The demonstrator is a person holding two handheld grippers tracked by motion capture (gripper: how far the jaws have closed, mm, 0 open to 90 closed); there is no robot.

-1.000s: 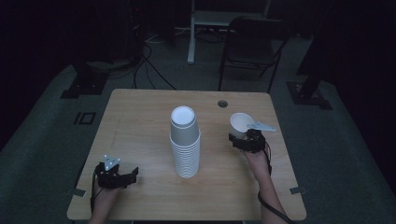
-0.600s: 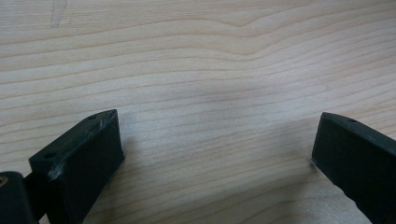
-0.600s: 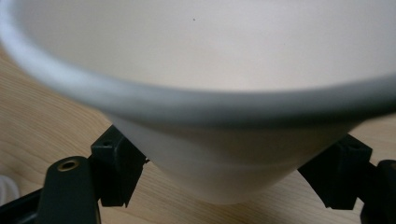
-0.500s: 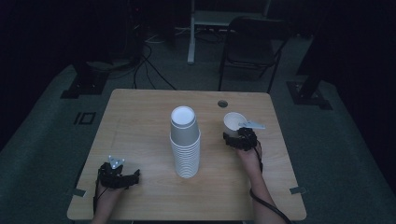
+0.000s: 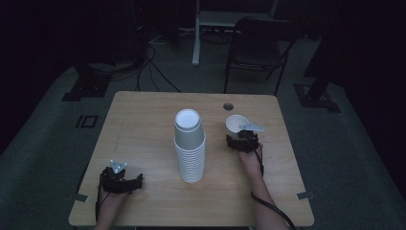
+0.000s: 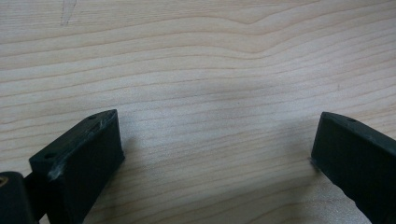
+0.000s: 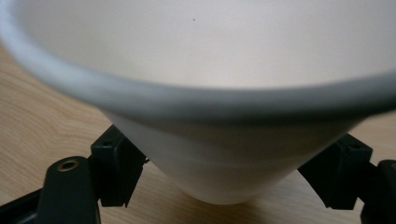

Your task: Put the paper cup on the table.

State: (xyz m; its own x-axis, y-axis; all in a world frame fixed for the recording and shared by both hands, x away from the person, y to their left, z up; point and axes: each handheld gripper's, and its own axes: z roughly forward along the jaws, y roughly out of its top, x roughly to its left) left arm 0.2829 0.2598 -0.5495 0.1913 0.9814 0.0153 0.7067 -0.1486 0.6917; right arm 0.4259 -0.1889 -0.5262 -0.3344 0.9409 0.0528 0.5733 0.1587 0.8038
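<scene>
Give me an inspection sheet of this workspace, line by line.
Surface: wooden table, round hole near far edge.
Job's things: single white cup upright; inverted cup stack at centre.
Clutter: nothing seen.
Grippers: right gripper with its jaws around the single cup's base; left gripper open, over bare wood.
Cables: black cable trailing along right forearm; more on floor.
Surroundings: dark room, chair behind table.

The tabletop (image 6: 210, 60) is pale wood with a clear wavy grain and a smooth, matt finish. The single cup (image 7: 224, 93) looks like white paper, smooth and matt, with a rolled rim. Both jaws of the left tool (image 6: 215, 154) are matt black plastic, scuffed pale along one edge.
</scene>
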